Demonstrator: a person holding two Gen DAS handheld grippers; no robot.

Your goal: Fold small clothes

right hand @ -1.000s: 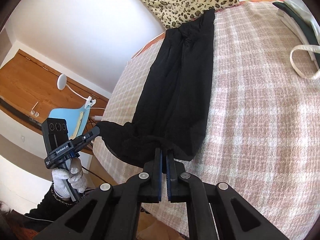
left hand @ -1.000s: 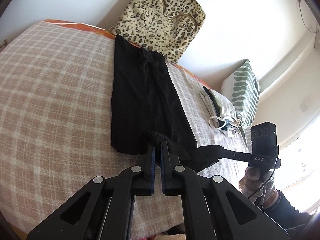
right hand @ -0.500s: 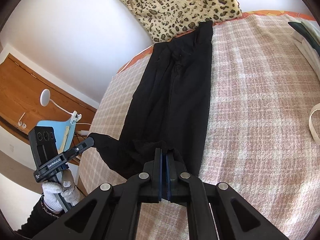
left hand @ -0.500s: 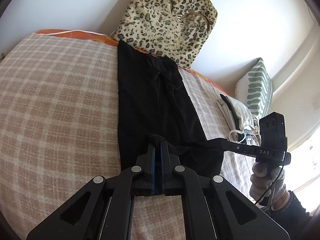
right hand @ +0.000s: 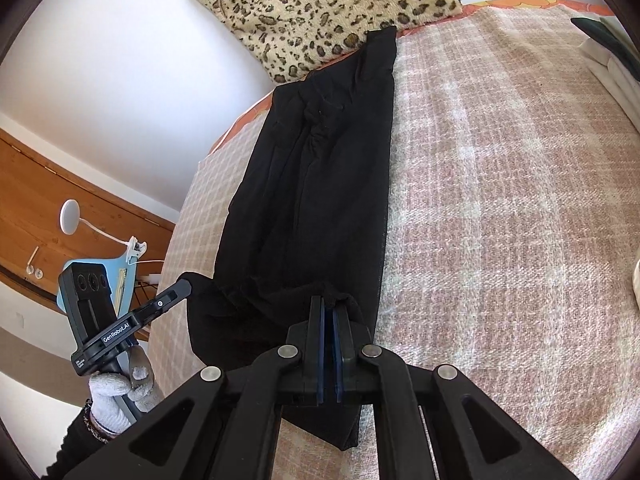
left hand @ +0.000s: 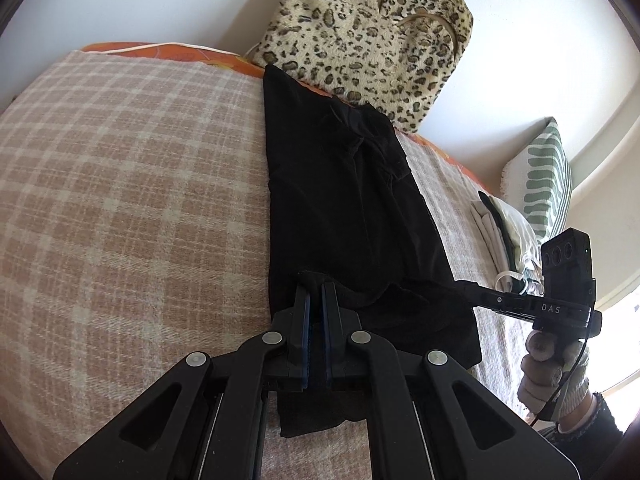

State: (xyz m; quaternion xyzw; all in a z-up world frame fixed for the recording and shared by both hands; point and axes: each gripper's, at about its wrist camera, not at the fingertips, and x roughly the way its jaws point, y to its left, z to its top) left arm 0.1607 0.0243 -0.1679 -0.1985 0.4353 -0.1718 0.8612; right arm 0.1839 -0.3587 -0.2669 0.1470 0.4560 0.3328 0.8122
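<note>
A long black garment [left hand: 340, 200] [right hand: 320, 180] lies lengthwise on the plaid blanket [left hand: 120, 200] [right hand: 500, 200]. Its near end is doubled over onto the rest. My left gripper [left hand: 316, 284] pinches the left corner of that turned-over hem, and its jaws are just starting to open. My right gripper [right hand: 329, 300] pinches the right corner with a little fabric bunched between its pads, its jaws also beginning to part. Each view shows the other tool at its side, the right gripper [left hand: 464, 284] and the left gripper [right hand: 186, 280], both held by gloved hands.
A leopard-print bag [left hand: 360, 28] [right hand: 320, 0] leans on the wall past the garment's far end. Folded light clothes [left hand: 500, 224] [right hand: 612, 52] and a green striped pillow [left hand: 544, 184] lie to the right. A white lamp [right hand: 70, 216] and wooden furniture stand off the bed's left side.
Both grippers carried the near hem forward over the garment toward the leopard bag and lowered it. More of the fabric now lies doubled beneath them.
</note>
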